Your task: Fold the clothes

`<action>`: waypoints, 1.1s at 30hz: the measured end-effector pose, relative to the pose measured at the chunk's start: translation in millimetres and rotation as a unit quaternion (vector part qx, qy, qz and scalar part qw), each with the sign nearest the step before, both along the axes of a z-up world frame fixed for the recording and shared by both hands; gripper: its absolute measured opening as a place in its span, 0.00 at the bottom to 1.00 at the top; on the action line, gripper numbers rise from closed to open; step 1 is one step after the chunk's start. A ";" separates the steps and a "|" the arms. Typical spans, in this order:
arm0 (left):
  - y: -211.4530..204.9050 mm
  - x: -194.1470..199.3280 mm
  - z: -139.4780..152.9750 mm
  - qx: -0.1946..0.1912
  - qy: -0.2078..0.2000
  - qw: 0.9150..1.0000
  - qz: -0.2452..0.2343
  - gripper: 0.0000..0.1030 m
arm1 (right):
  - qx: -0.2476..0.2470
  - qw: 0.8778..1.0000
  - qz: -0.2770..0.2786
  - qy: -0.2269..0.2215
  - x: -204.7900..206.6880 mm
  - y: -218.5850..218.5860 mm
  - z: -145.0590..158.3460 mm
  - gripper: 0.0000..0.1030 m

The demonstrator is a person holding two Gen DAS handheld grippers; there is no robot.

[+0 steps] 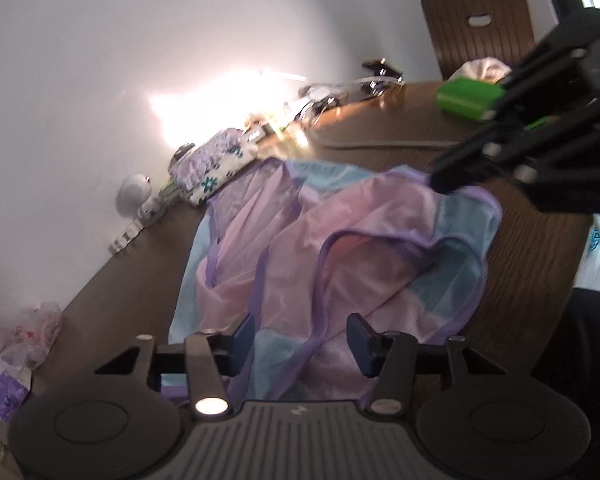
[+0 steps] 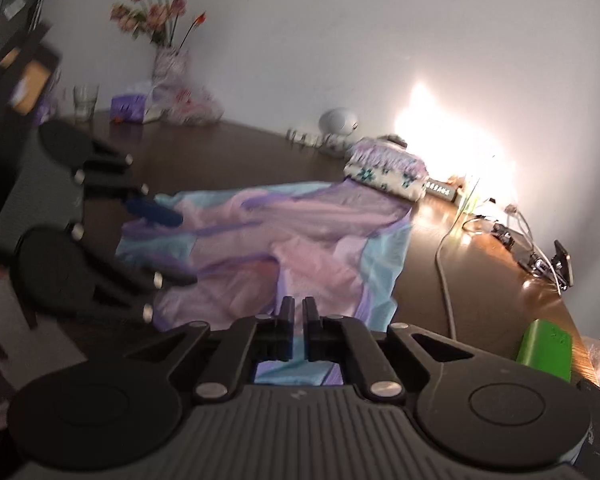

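A thin pink, light-blue and purple-trimmed garment (image 1: 332,248) lies spread and rumpled on the brown wooden table (image 1: 532,264); it also shows in the right wrist view (image 2: 300,232). My left gripper (image 1: 300,336) is open, its jaws standing over the garment's near edge; it appears at the left of the right wrist view (image 2: 176,246). My right gripper (image 2: 299,312) is shut on the garment's edge, and in the left wrist view (image 1: 440,182) its tip pinches the purple trim at the far right corner.
A folded floral cloth (image 1: 216,164) lies by the wall, with a white round device (image 1: 134,196), cables (image 2: 500,228) and a green box (image 2: 546,350). A vase of flowers (image 2: 168,60), a glass (image 2: 85,101) and a chair back (image 1: 480,24) stand at the edges.
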State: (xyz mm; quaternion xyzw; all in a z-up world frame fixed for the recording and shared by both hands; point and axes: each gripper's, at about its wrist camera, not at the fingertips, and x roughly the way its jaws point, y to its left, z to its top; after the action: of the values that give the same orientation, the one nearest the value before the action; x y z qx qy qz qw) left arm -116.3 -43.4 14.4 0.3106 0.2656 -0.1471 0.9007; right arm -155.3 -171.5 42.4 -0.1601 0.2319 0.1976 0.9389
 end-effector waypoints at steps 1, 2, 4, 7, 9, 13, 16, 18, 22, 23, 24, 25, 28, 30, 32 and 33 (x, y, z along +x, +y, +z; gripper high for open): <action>2.1 3.8 -1.4 0.004 0.006 1.000 0.009 0.44 | -0.006 1.000 0.002 0.002 -0.3 2.2 -3.4 0.05; 6.3 5.2 -2.1 0.008 0.010 1.000 0.014 0.44 | -0.013 1.000 0.003 0.005 -0.6 4.4 -6.8 0.09; 14.4 5.3 -2.4 0.010 0.011 1.000 0.027 0.40 | -0.022 1.000 0.003 0.007 -0.5 8.5 -13.4 0.22; 21.7 4.0 -1.1 0.011 0.008 0.999 0.041 0.30 | -0.031 0.999 0.002 0.017 2.4 14.7 -21.4 0.34; 19.8 2.6 -0.1 0.019 -0.005 0.999 0.040 0.30 | -0.037 0.999 0.001 0.019 2.5 18.6 -24.9 0.33; 9.1 3.4 -2.4 0.061 -0.013 0.998 0.003 0.29 | -0.055 0.998 -0.010 0.027 4.5 21.6 -29.4 0.17; 2.9 6.7 -5.8 0.101 -0.013 0.995 -0.019 0.23 | -0.056 0.998 -0.016 0.029 4.4 18.2 -28.3 0.10; 0.2 8.4 -7.7 0.118 -0.012 0.993 -0.027 0.14 | -0.054 0.998 -0.018 0.025 3.8 16.2 -26.7 0.02; 1.3 4.2 -5.9 0.110 -0.028 0.993 -0.021 0.03 | -0.043 0.999 -0.033 -0.009 -0.7 8.5 -16.5 0.02; 4.4 2.4 -1.6 0.093 -0.038 0.995 -0.008 0.03 | -0.041 0.998 -0.038 -0.021 -2.5 5.6 -13.0 0.02; 8.4 0.5 4.0 0.073 -0.049 0.996 0.010 0.02 | -0.039 0.998 -0.043 -0.032 -4.2 2.8 -9.4 0.02; 12.7 -2.3 10.6 0.052 -0.062 0.996 0.030 0.02 | -0.041 0.997 -0.048 -0.041 -5.3 0.8 -6.9 0.02; 22.3 -17.7 34.2 -0.035 -0.098 0.990 0.094 0.02 | -0.057 0.995 -0.055 -0.062 -8.3 -1.7 -3.1 0.02; 24.7 -26.7 41.1 -0.091 -0.097 0.983 0.125 0.02 | -0.072 0.994 -0.052 -0.066 -9.7 0.9 -6.6 0.02; 25.7 -28.8 34.5 -0.109 -0.090 0.979 0.149 0.02 | -0.082 0.994 -0.048 -0.058 -8.0 3.4 -13.8 0.02; 26.4 -28.2 29.2 -0.108 -0.084 0.978 0.160 0.02 | -0.086 0.994 -0.047 -0.053 -7.1 4.6 -17.4 0.02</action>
State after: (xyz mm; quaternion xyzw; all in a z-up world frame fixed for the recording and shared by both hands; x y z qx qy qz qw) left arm -144.5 -17.1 43.6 0.1763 0.2176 -0.0027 0.9600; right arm -162.4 -166.9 25.0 -0.2397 0.2056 0.1242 0.9407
